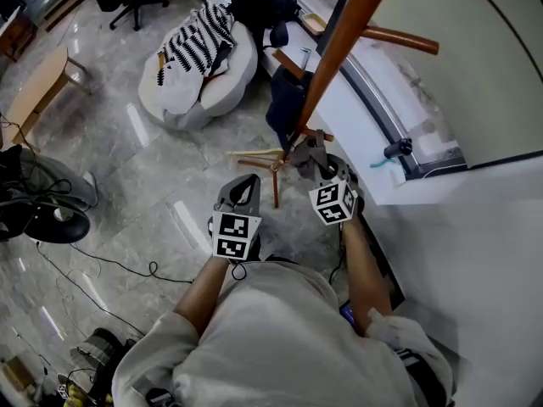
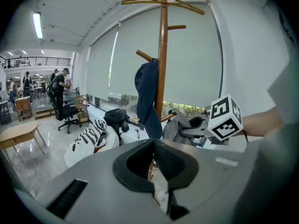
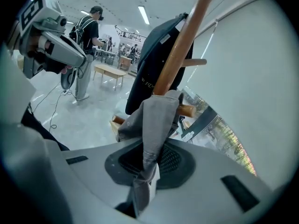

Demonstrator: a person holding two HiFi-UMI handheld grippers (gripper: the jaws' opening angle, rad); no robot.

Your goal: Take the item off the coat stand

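A wooden coat stand (image 1: 339,49) rises just ahead of me, with pegs sticking out. A dark navy garment (image 1: 284,104) hangs on one upper peg. Lower down, a grey cloth item (image 3: 156,120) drapes over a short peg, and my right gripper (image 3: 152,157) is shut on its hanging edge, the fabric pinched between the pads. The left gripper view shows the same grey cloth (image 2: 180,125) beside the pole (image 2: 162,78). My left gripper (image 1: 243,192) hovers to the left of the stand's base, shut with nothing between its jaws.
The stand's splayed legs (image 1: 263,164) rest on the marble floor. A white beanbag (image 1: 199,75) with a striped cloth and a black bag (image 1: 263,7) lie behind. A white window ledge (image 1: 356,117) runs along the right. Cables (image 1: 110,265) trail on the floor at left.
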